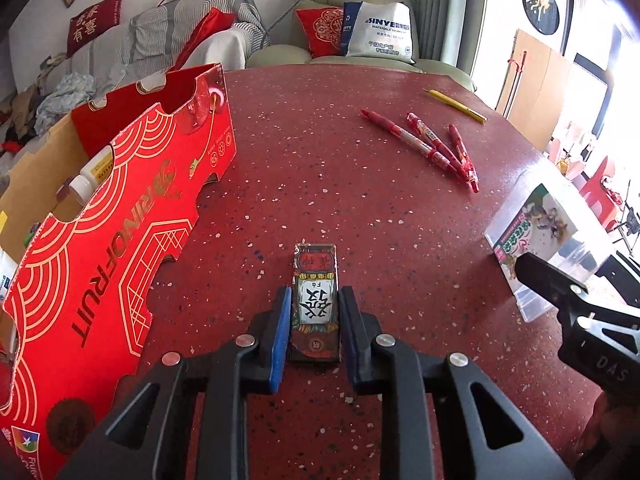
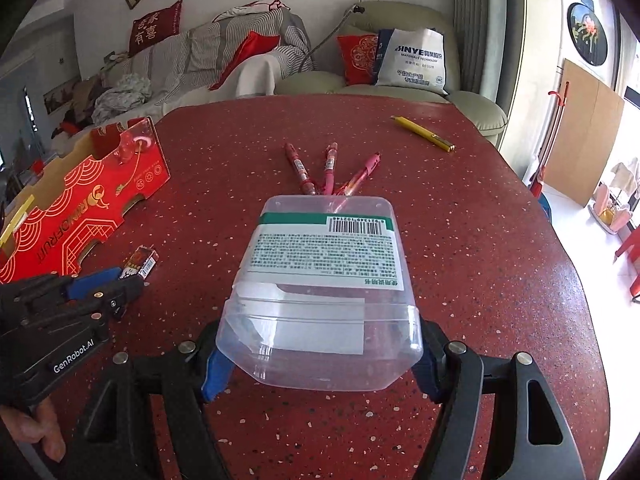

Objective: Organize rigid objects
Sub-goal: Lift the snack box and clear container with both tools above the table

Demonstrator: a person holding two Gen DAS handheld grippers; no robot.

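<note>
Red speckled tabletop (image 1: pixel 320 160), left gripper (image 1: pixel 315 312) clamped on small red card pack (image 1: pixel 316 304) with black character label, near red fruit box (image 1: pixel 120 220); right gripper (image 2: pixel 320 360) clasps clear labelled tub (image 2: pixel 324 272), pens (image 2: pixel 328 168) beyond, open table toward far edge.

Red box (image 1: pixel 120 208) walls off left; pens (image 1: pixel 440 148) ahead right; tabletop (image 1: pixel 320 160) between seemingly open.
</note>
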